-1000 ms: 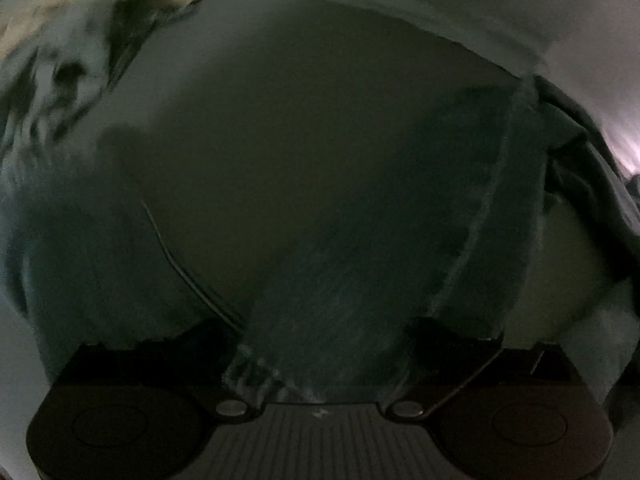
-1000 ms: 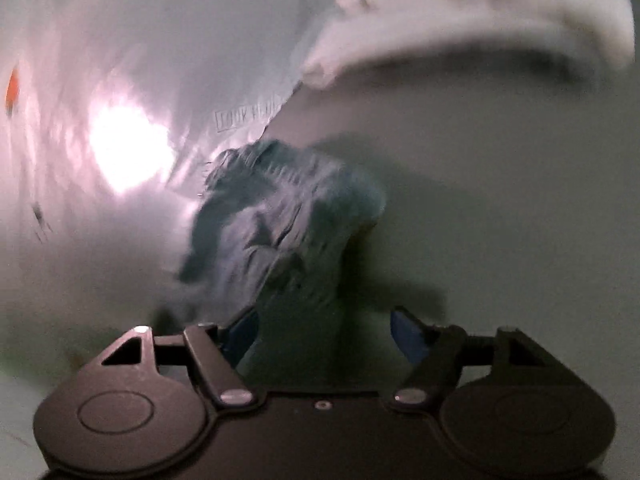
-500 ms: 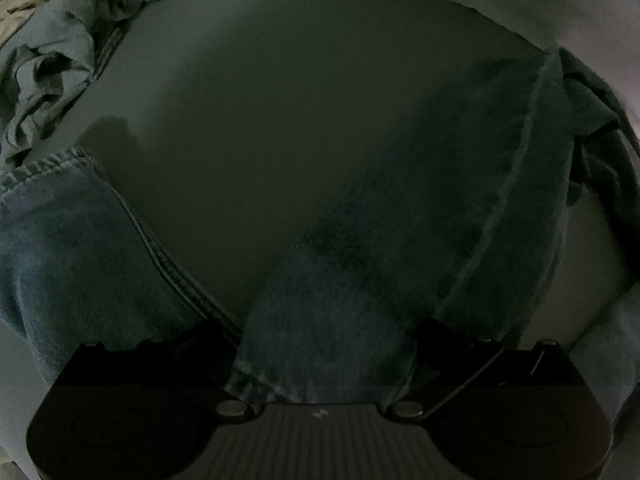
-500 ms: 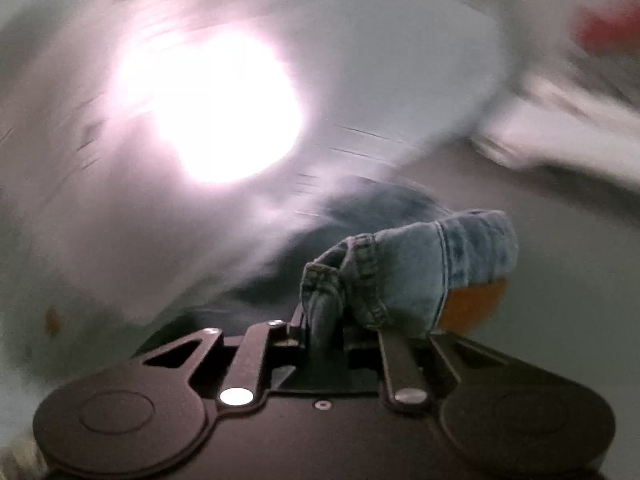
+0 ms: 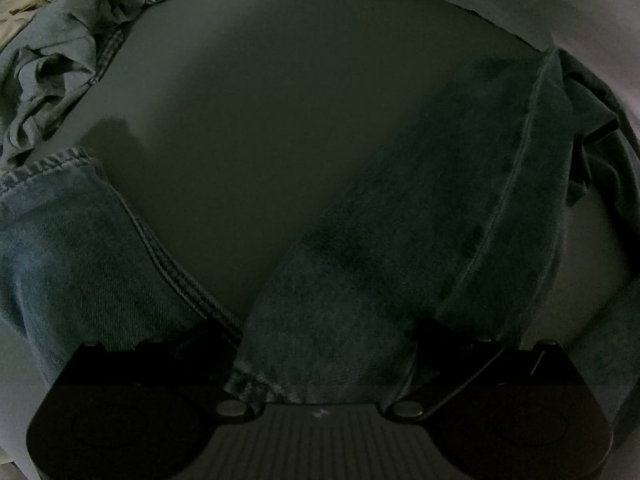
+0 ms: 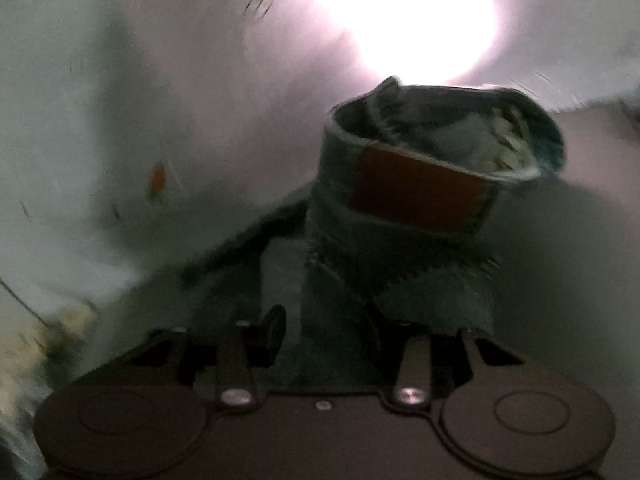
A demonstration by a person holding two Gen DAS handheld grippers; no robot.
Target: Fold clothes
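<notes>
A pair of blue jeans (image 5: 420,220) lies across the dark grey table (image 5: 280,120). In the left wrist view my left gripper (image 5: 324,332) points steeply down and is shut on the hem end of one leg, which fills the gap between its fingers. The other leg (image 5: 80,248) lies at the left. In the right wrist view the jeans' waistband with its brown patch (image 6: 420,196) stands bunched just ahead of my right gripper (image 6: 340,328). Its jaws are opening, with denim still between them and a gap showing beside the left finger (image 6: 274,328).
A heap of light blue and cream clothes (image 5: 52,60) sits at the table's far left corner. A pale wall or sheet (image 6: 140,100) with a strong glare (image 6: 400,12) rises behind the waistband. More dark denim (image 5: 592,120) hangs bunched at the right.
The right gripper swung sideways and rolled, closed on the waistband and lifted it, and now its jaws stand wider. The left gripper kept its hold on the leg, hardly moving.
</notes>
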